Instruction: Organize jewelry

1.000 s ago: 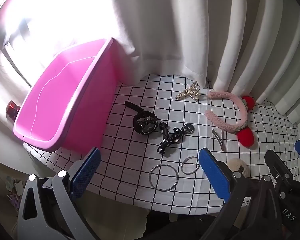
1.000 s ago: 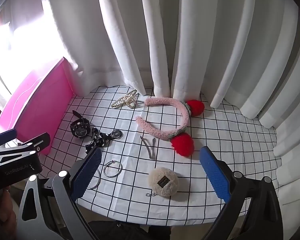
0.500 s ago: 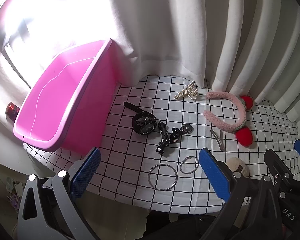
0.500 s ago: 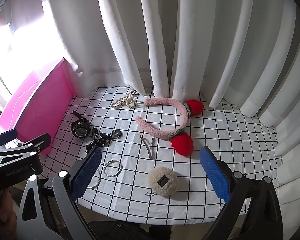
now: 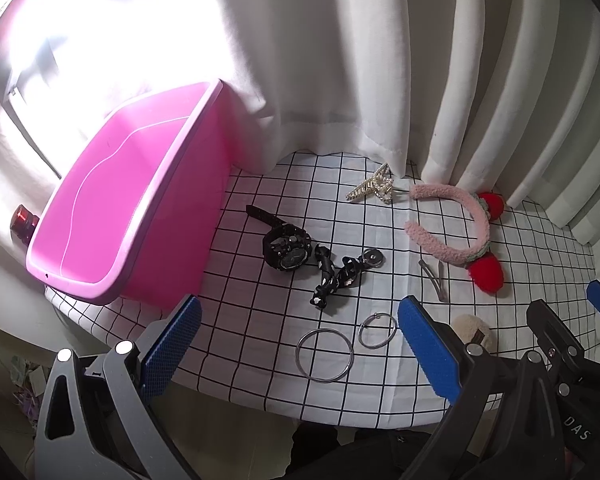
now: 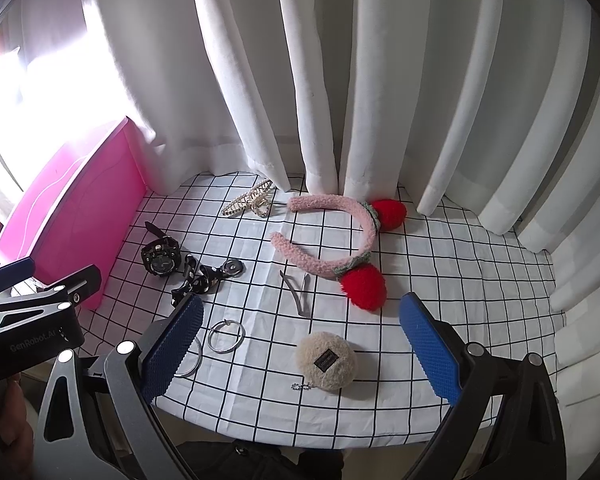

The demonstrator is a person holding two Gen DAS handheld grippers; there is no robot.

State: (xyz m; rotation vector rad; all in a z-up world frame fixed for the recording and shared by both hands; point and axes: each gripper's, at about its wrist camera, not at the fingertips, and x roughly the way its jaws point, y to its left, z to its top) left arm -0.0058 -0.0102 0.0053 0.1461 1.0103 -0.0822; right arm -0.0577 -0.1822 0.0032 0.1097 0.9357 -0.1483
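Pink bin (image 5: 112, 204) sits at one edge of the grid-print tablecloth (image 6: 440, 264) — everything else placed from it. Just beside it, a black watch (image 5: 286, 246); past that, a black polka-dot bow (image 5: 334, 276) with a round metal piece. Two silver hoops (image 5: 324, 354) lie near the table's front edge. Farther off: pearl claw clip (image 6: 250, 202), fuzzy pink headband (image 6: 332, 236) with red pompoms, grey snap clips (image 6: 298, 290), beige fluffy pouch (image 6: 326, 360). Left gripper (image 5: 300, 348) and right gripper (image 6: 300, 348) both hover spread wide — nothing held.
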